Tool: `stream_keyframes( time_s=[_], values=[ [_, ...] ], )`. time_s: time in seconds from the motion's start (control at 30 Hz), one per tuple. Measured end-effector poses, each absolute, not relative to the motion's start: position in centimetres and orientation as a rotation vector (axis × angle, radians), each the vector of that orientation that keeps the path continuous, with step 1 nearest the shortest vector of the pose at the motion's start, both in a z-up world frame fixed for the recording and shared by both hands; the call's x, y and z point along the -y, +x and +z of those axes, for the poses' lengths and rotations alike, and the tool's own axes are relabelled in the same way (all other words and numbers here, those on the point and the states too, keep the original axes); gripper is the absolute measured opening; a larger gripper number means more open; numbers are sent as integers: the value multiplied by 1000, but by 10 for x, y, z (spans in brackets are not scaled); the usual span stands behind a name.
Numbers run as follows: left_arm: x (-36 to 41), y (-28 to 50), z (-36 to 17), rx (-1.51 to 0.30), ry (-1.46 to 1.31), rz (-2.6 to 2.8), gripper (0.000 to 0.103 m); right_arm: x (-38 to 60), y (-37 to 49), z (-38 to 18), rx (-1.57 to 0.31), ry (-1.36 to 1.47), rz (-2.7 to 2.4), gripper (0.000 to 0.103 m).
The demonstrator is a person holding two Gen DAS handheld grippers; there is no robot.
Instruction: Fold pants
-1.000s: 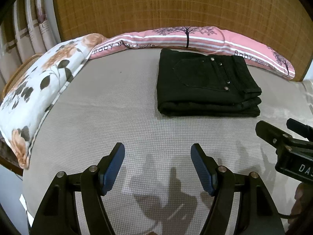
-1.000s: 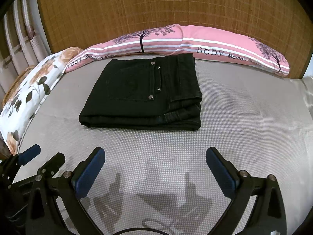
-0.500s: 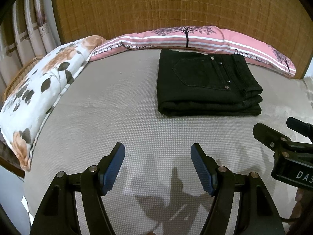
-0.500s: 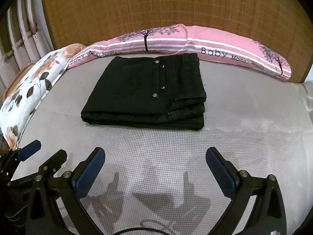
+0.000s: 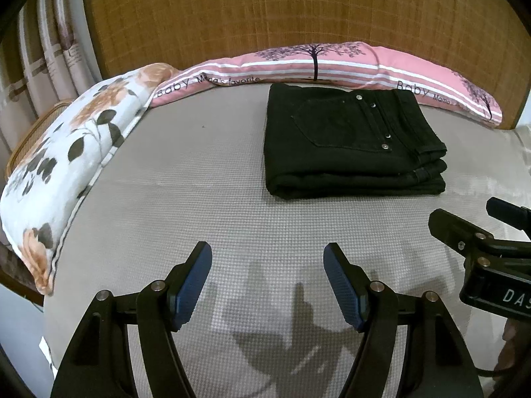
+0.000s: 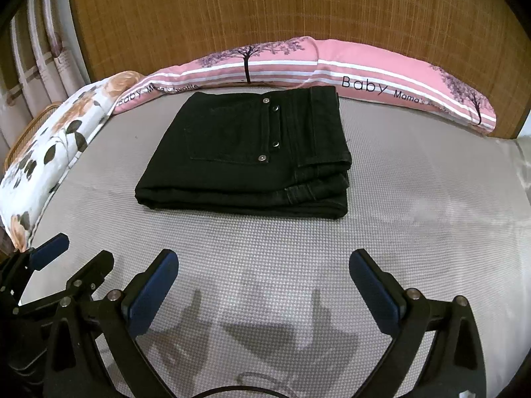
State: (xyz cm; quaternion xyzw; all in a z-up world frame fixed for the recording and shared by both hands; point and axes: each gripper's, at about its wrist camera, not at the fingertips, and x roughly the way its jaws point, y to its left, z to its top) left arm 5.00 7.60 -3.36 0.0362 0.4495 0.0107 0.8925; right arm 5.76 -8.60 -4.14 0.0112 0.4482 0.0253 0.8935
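Observation:
Black pants (image 5: 351,142) (image 6: 252,156) lie folded into a flat rectangular stack on the grey bed, back pocket and metal rivets facing up. My left gripper (image 5: 267,285) hovers open over bare mattress, well in front of the stack and left of it, nothing between its blue pads. My right gripper (image 6: 264,288) is open too, wider, in front of the stack with nothing in it. Each gripper shows at the edge of the other's view: the right gripper (image 5: 478,232) at the right, the left gripper (image 6: 79,258) at the lower left.
A long pink striped pillow (image 5: 332,66) (image 6: 332,66) runs along the woven headboard (image 5: 265,10) behind the pants. A white floral pillow (image 5: 66,152) (image 6: 43,152) borders the left edge. Curtains (image 5: 39,59) and a wicker basket (image 5: 30,136) stand beyond it. The grey mattress (image 5: 186,185) lies bare around the stack.
Both views have shifted very slightly; the pants sit a touch differently in frame. The grippers stay open and the stack has not moved.

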Motion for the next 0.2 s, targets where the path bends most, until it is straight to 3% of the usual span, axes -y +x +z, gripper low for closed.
stream_keyframes(
  time_s=[0.2],
  values=[
    [-75, 53, -34, -936, 74, 8, 70, 86, 59, -43, -935, 23, 51, 102]
  ],
)
